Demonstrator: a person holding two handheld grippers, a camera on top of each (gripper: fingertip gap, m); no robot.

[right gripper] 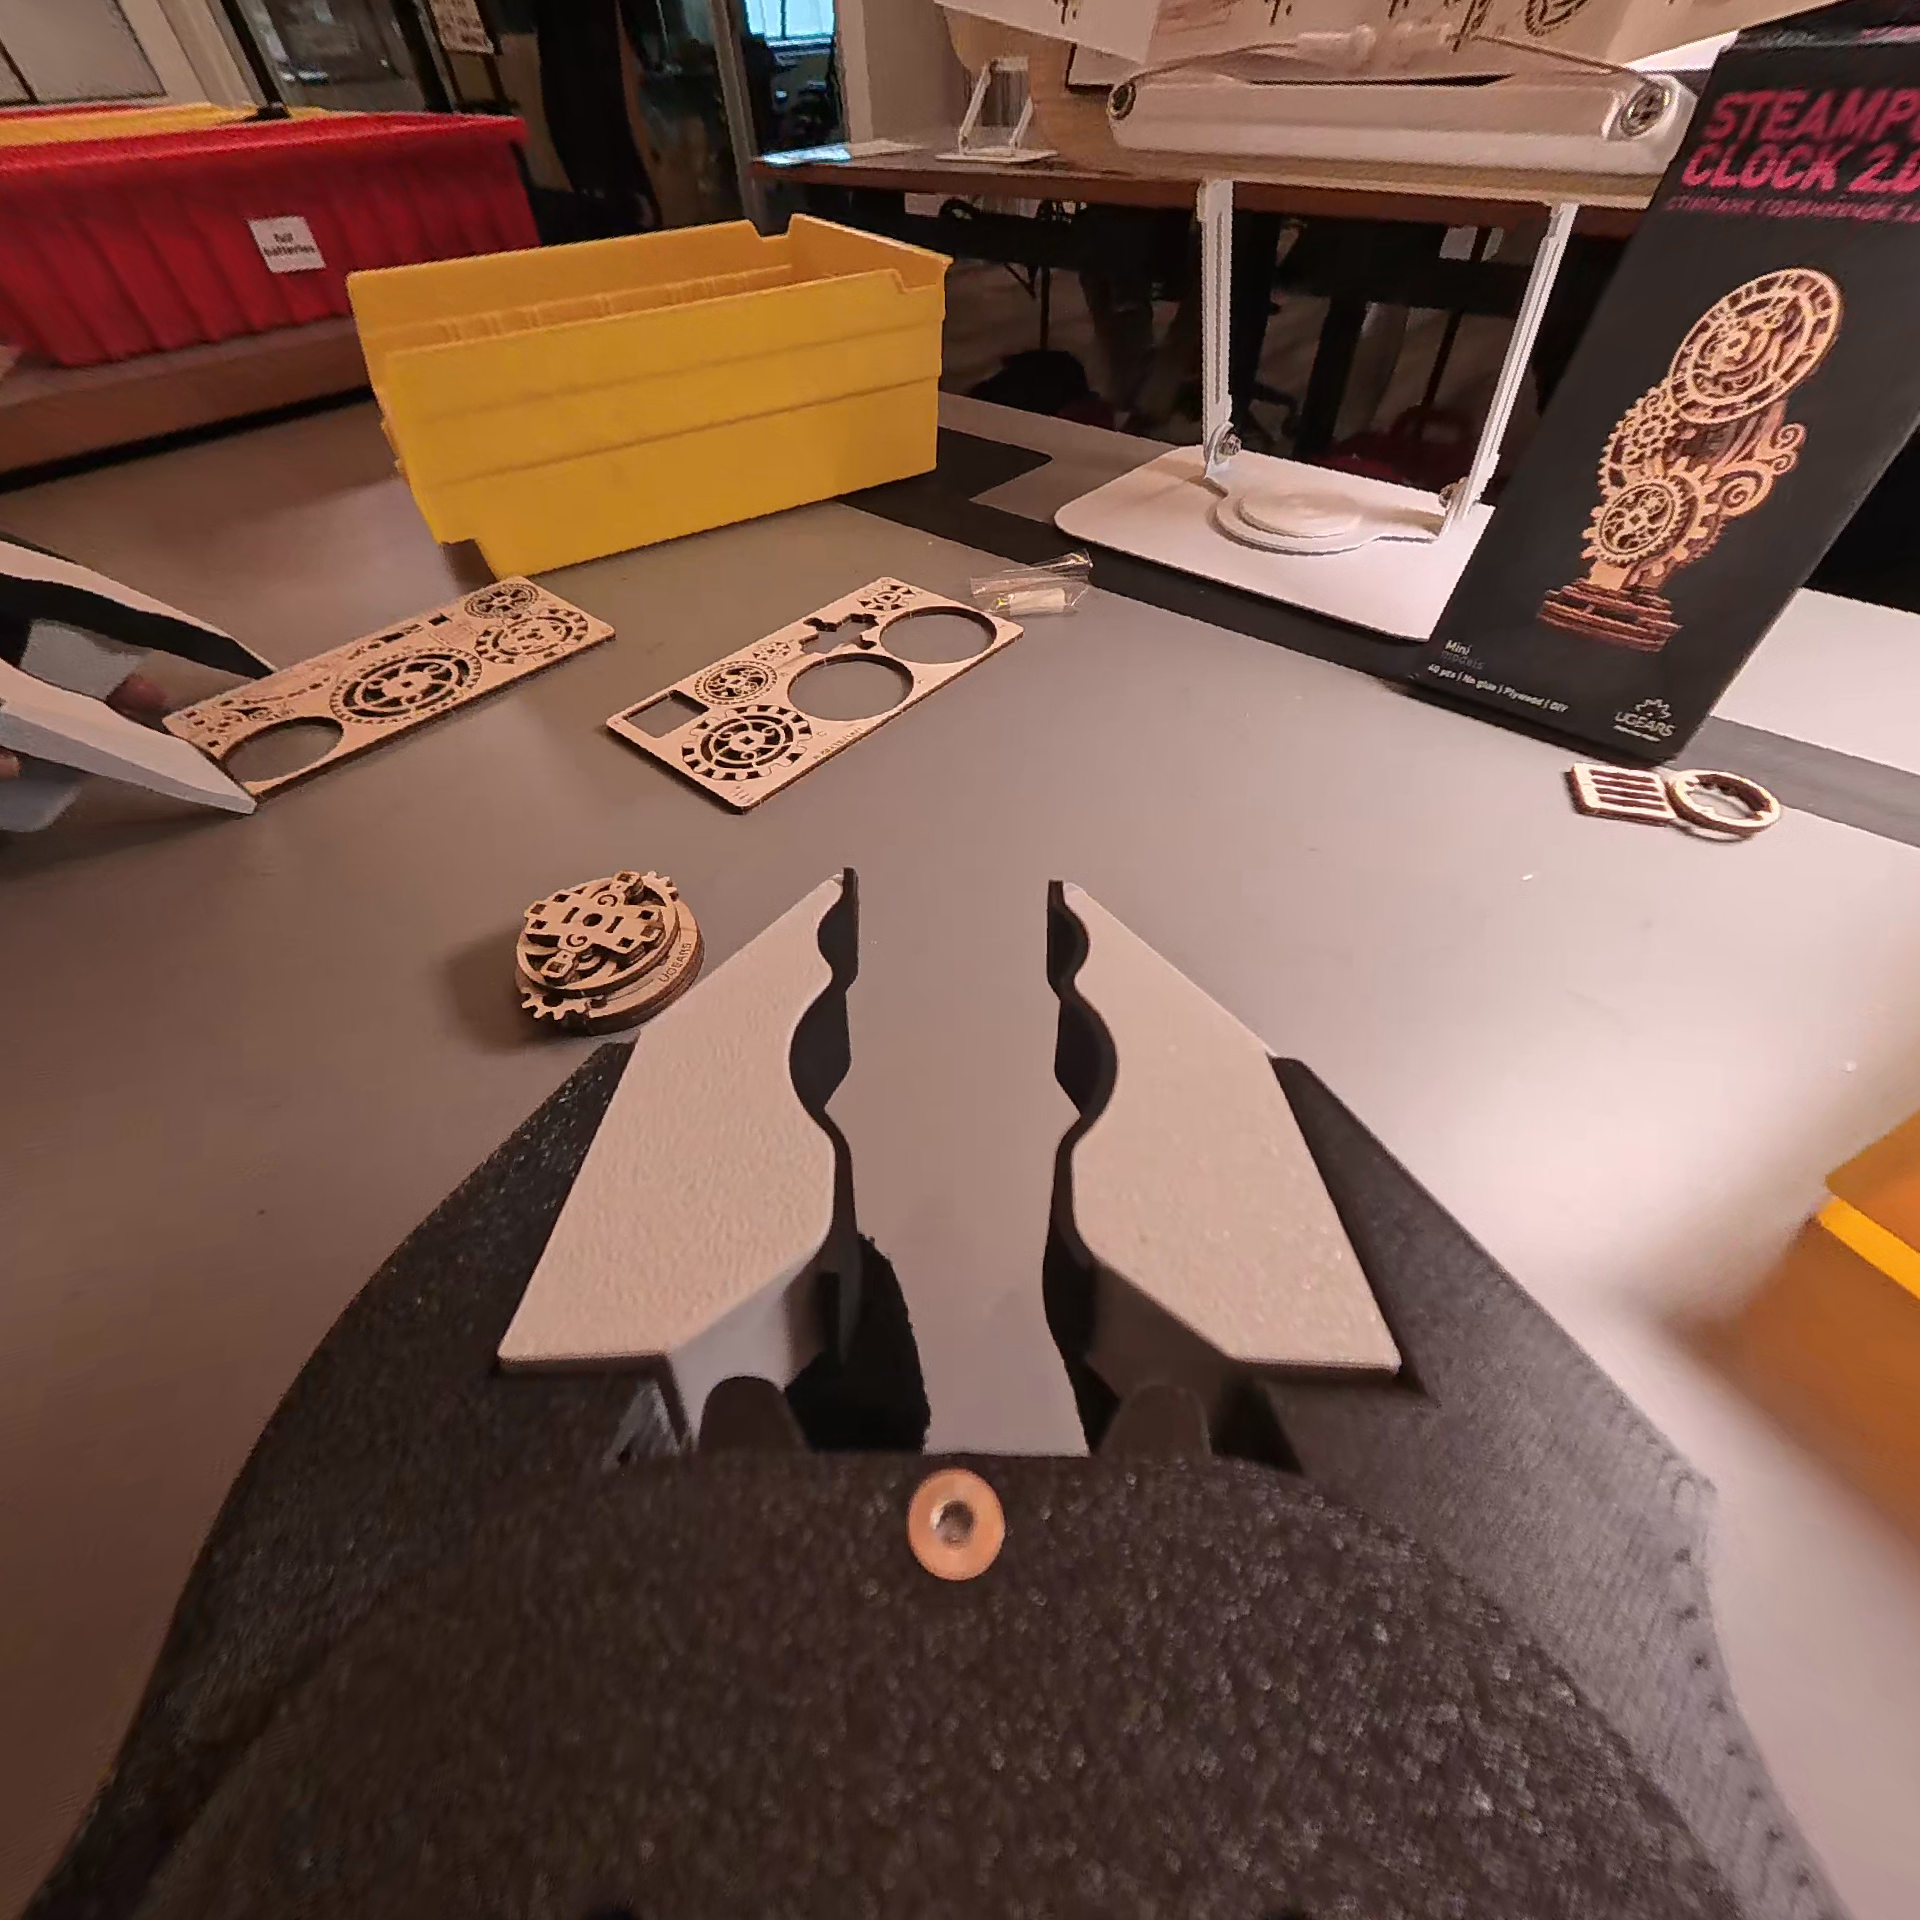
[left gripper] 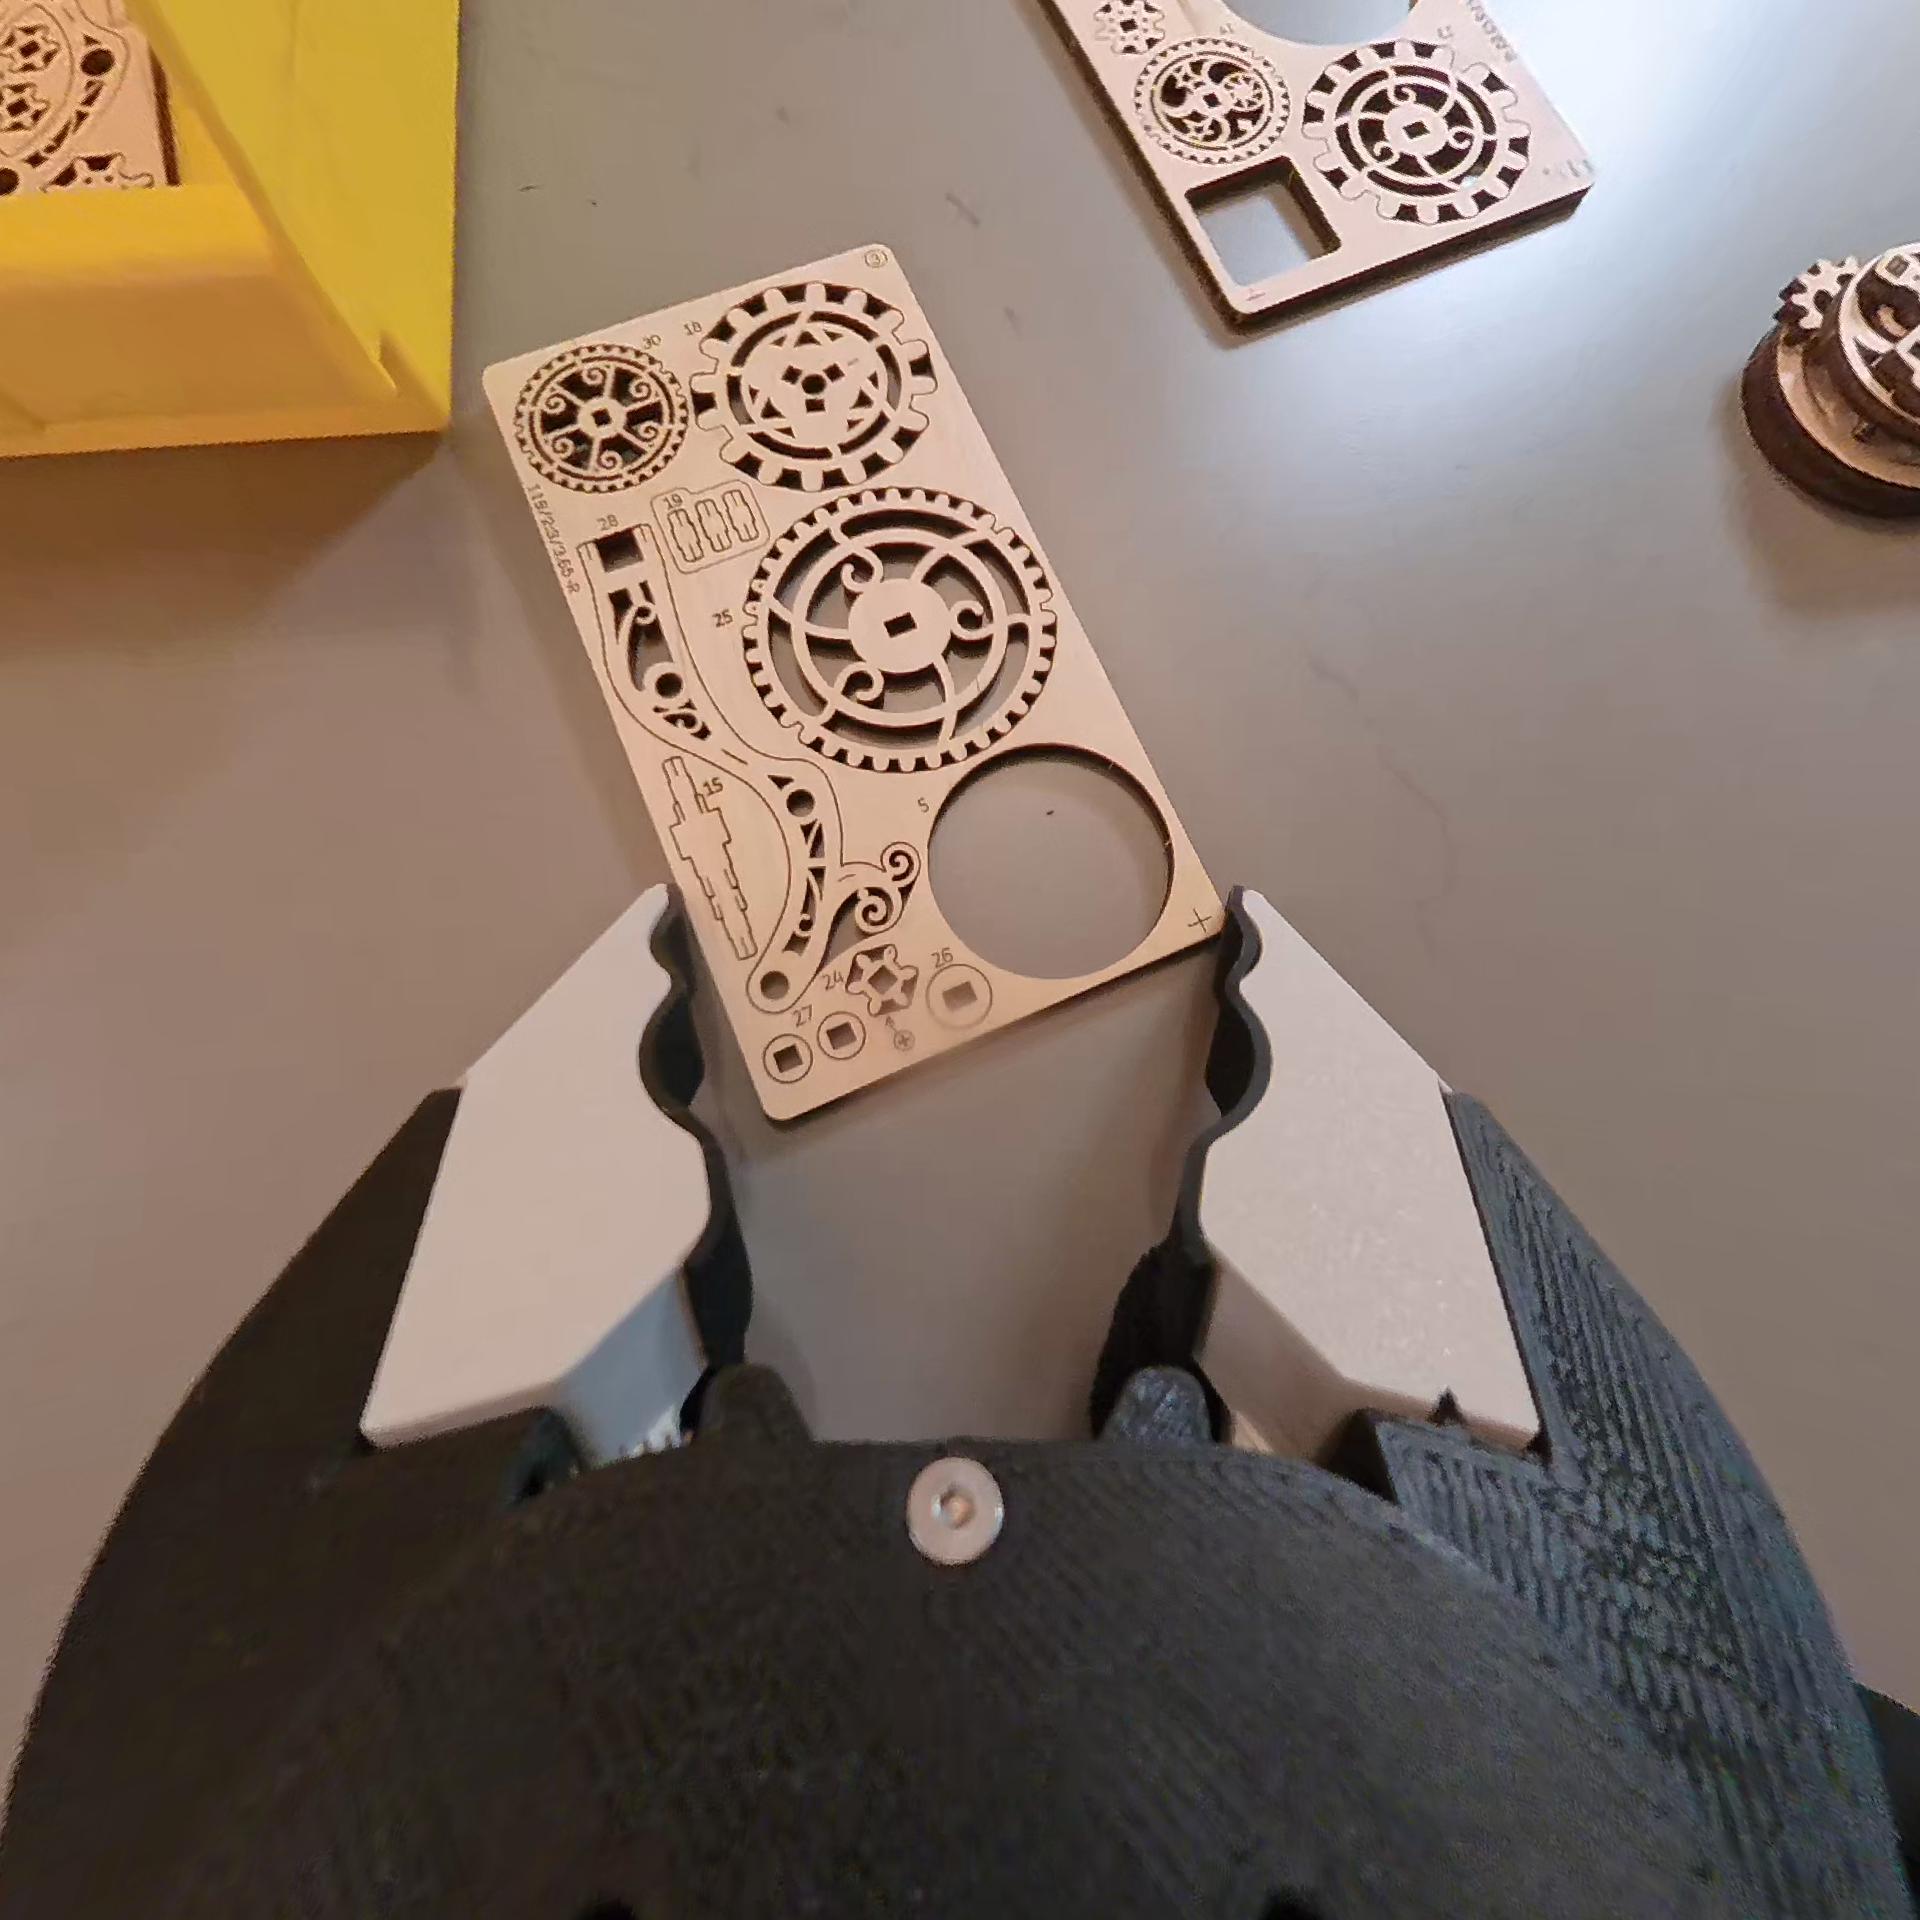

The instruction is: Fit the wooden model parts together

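- Grey tabletop is seen across both views; a red-covered table is noted at the upper left of the right wrist view.
- Left gripper is recorded at lower centre of its view, fingers spread wide with nothing held between them.
- Wooden parts sheet lies flat at frame centre, its near end between the spread fingertips; whether they touch its edges cannot be confirmed.
- One round cut-out in that sheet is empty; several gears are seen in place.
- Second parts sheet is noted at upper right, apart from the first.
- Partly built round assembly is cut by the right edge.
- Yellow bin occupies the upper left.
- Right gripper is recorded at centre of its view, fingers parted moderately and empty, above bare tabletop.
- In that view the assembly sits just left of the left fingertip.
- Black product box stands upright at the right, with two small loose wooden pieces before it.
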